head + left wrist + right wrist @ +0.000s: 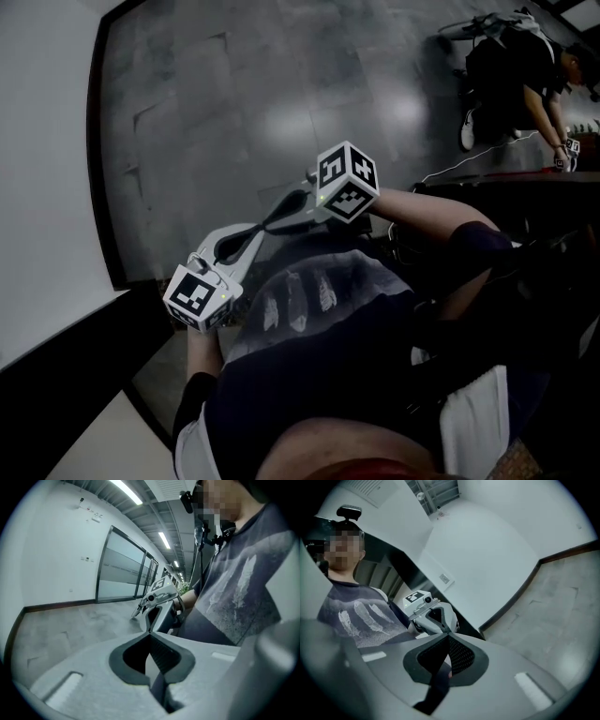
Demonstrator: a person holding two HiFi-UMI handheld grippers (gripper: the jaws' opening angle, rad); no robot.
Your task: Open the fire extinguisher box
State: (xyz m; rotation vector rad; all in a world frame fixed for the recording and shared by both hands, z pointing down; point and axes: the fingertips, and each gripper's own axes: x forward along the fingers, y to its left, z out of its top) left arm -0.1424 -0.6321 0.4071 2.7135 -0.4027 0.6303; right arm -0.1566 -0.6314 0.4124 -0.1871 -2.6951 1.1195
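Head view: the left tool [251,234] and right tool [281,217] meet tip to tip near the person's chest, above the grey floor [281,94]. A second person [511,75] bends at the far right. The fire extinguisher box shows in no view.

Left gripper view: jaws closed, empty, facing the right tool. Only this view shows the glass partitions [119,573].

Right gripper view: jaws closed on nothing, white wall [487,564] behind.

The tools could knock together, being so close. Closed jaws cannot catch a door handle.

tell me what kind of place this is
Likely an indoor corridor or lobby of an office-type building: a polished grey tiled floor, a plain white wall with dark skirting, and a row of glass panels under ceiling strip lights.
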